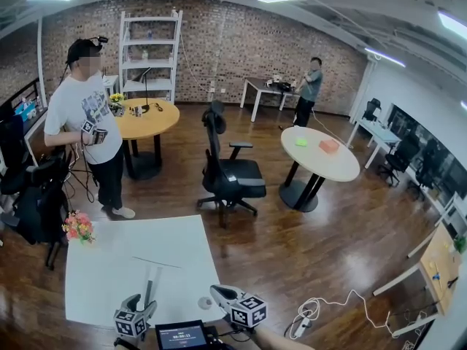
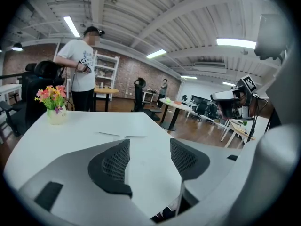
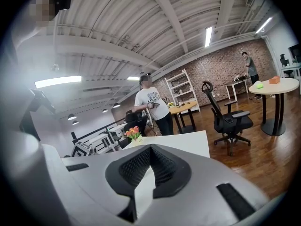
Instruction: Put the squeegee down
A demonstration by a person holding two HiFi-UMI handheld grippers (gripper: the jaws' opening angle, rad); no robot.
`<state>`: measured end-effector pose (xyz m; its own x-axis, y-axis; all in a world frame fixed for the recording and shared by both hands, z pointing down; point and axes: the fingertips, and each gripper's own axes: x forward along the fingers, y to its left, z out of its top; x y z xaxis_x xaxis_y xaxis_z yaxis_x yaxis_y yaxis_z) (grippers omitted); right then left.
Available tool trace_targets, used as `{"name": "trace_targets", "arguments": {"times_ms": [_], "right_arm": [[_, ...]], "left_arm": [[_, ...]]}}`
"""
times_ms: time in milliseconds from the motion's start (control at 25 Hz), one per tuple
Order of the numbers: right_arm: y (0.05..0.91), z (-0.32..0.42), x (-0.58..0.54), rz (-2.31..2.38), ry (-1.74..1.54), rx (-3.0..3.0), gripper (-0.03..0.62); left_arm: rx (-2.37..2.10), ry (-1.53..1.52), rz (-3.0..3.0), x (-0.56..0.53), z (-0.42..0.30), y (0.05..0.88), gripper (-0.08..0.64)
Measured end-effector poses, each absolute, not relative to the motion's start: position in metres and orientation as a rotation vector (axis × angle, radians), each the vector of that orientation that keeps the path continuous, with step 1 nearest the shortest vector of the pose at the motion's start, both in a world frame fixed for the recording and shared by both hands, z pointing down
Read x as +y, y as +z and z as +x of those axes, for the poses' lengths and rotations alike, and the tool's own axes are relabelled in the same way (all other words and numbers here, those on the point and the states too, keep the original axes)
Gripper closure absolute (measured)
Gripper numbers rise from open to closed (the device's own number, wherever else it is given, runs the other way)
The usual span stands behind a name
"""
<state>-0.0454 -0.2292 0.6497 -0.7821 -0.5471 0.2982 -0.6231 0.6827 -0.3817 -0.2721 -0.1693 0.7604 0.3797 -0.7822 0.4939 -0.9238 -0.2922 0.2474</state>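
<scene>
On the white table [image 1: 182, 239] the squeegee [image 1: 152, 275] lies flat near the table's near edge, blade across, handle pointing back at the left gripper [image 1: 142, 303]; contact between them can't be judged. Left gripper jaws stand apart, only bare table top visible between them, blade strip [image 2: 123, 135] lying ahead. Right gripper [image 1: 217, 292] hovers at the table's near edge, pads meeting at the tips, holding nothing [image 3: 150, 149]. Flower pot [image 1: 78, 226] at the table's far left corner. Person in white shirt [image 1: 86, 115] stands beyond the table
</scene>
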Motion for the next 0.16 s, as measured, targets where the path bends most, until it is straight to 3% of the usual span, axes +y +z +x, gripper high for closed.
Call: {"name": "trace_targets", "arguments": {"times_ms": [160], "right_arm": [[0.6488,-0.0399,-0.2278,0.971,0.709,-2.732,0.575]], "left_arm": [[-1.464,0.373,2.173,-0.1724,-0.2661,0.7570,0.281]]}}
